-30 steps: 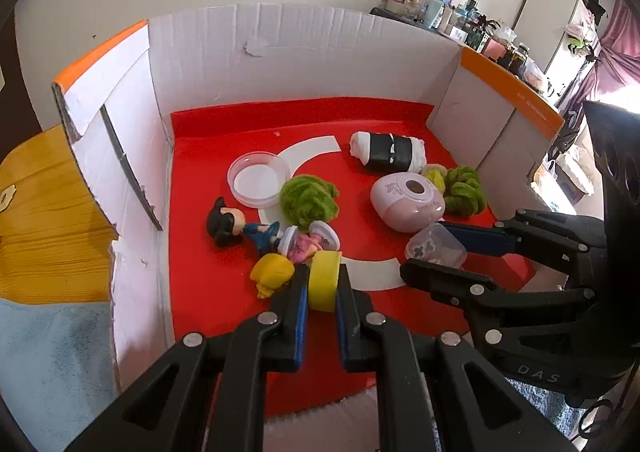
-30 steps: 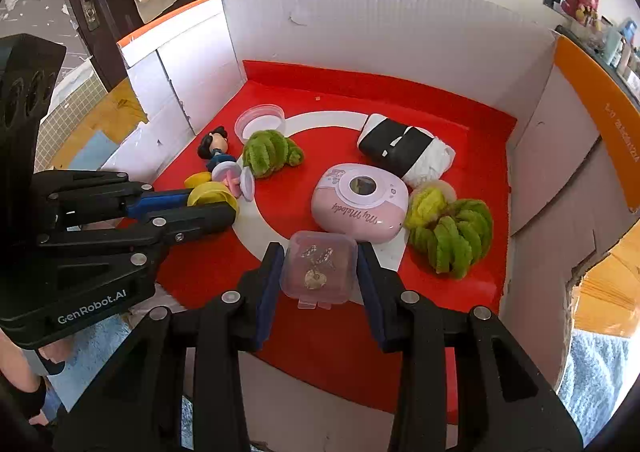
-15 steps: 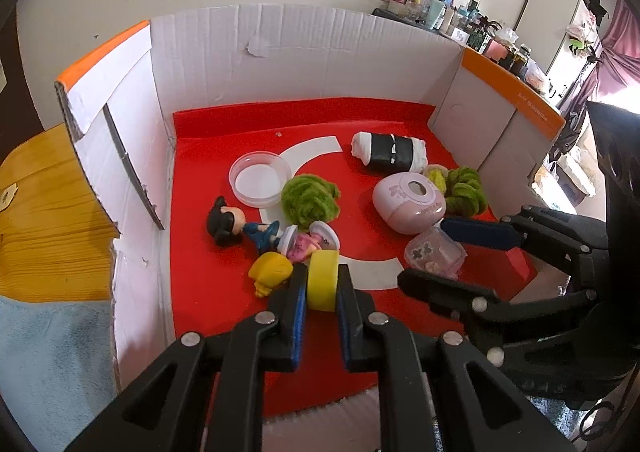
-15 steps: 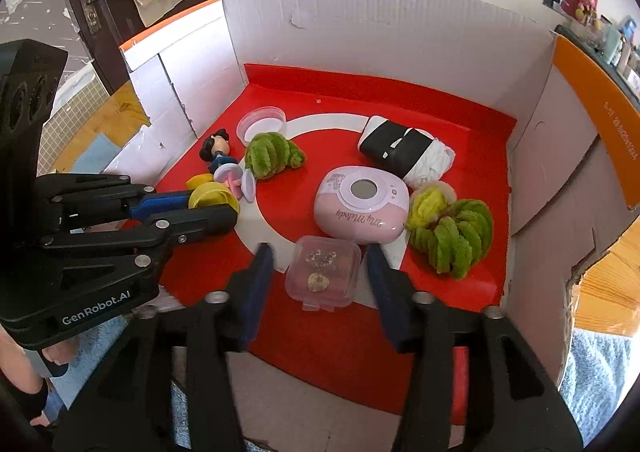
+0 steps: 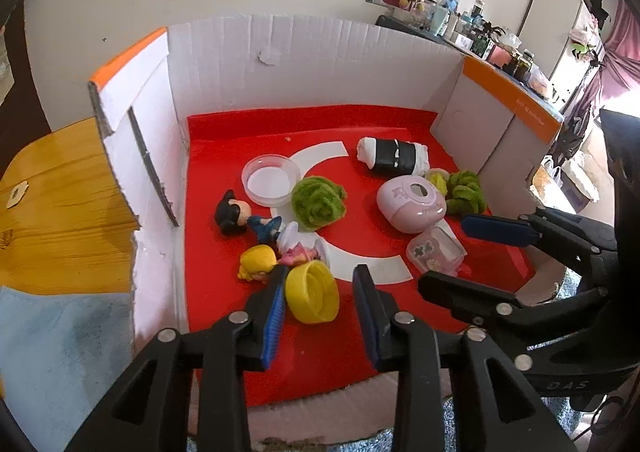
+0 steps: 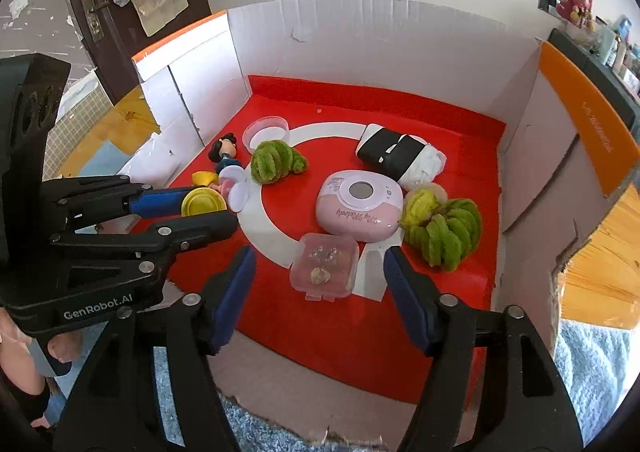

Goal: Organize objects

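A yellow ring-shaped cap (image 5: 312, 294) lies tilted on its side on the red box floor (image 5: 224, 300), beside a yellow-haired figurine (image 5: 258, 262). To its right, a small clear lidded case (image 6: 324, 266) of trinkets sits flat, just in front of a pink rounded gadget (image 6: 358, 205).

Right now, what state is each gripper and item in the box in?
Left gripper: jaws opening, yellow cap between them, leaning on the left finger.
Right gripper: jaws opening, clear case between them, untouched.
Clear case: lid shut, flat on the floor.
Round dish: upright, empty.
Pink device: lying face up.
Black-and-white roll: on its side.
Dolls: lying down.
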`<state>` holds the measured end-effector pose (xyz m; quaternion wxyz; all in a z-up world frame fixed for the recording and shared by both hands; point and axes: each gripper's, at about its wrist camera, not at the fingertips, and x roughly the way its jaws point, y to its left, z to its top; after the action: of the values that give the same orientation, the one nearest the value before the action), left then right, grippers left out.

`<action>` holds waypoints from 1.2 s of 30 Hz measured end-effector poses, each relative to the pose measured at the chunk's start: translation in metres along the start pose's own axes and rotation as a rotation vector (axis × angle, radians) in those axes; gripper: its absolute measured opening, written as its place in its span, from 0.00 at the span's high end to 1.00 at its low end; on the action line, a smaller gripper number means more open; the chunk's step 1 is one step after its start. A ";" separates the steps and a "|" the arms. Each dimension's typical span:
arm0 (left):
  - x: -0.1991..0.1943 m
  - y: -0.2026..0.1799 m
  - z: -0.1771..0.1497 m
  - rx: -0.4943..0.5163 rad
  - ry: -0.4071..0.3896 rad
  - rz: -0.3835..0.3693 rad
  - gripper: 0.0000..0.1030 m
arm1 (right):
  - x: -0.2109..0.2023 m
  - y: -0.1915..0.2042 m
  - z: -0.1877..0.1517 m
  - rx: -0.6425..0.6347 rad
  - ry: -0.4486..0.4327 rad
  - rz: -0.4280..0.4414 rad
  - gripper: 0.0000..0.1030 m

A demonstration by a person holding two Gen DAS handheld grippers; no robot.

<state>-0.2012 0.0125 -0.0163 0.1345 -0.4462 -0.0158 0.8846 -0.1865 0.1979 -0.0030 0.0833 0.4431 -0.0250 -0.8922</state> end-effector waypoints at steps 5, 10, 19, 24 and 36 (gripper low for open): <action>-0.008 -0.002 -0.003 0.006 -0.020 0.007 0.59 | -0.009 0.002 -0.002 -0.006 -0.018 -0.005 0.35; -0.012 -0.002 -0.005 0.005 -0.025 0.008 0.59 | -0.016 0.005 -0.004 -0.013 -0.032 -0.008 0.30; -0.030 -0.006 -0.013 0.008 -0.065 0.017 0.41 | -0.028 0.008 -0.011 -0.005 -0.056 -0.003 0.25; -0.038 -0.007 -0.018 0.016 -0.090 0.039 0.37 | -0.033 0.010 -0.014 -0.002 -0.066 0.000 0.24; -0.059 -0.003 -0.032 0.012 -0.138 0.088 0.23 | -0.051 0.020 -0.024 -0.006 -0.103 0.005 0.11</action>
<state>-0.1419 -0.0025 0.0109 0.0968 -0.3837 -0.0003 0.9184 -0.1346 0.1876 0.0244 0.0854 0.3963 -0.0275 -0.9137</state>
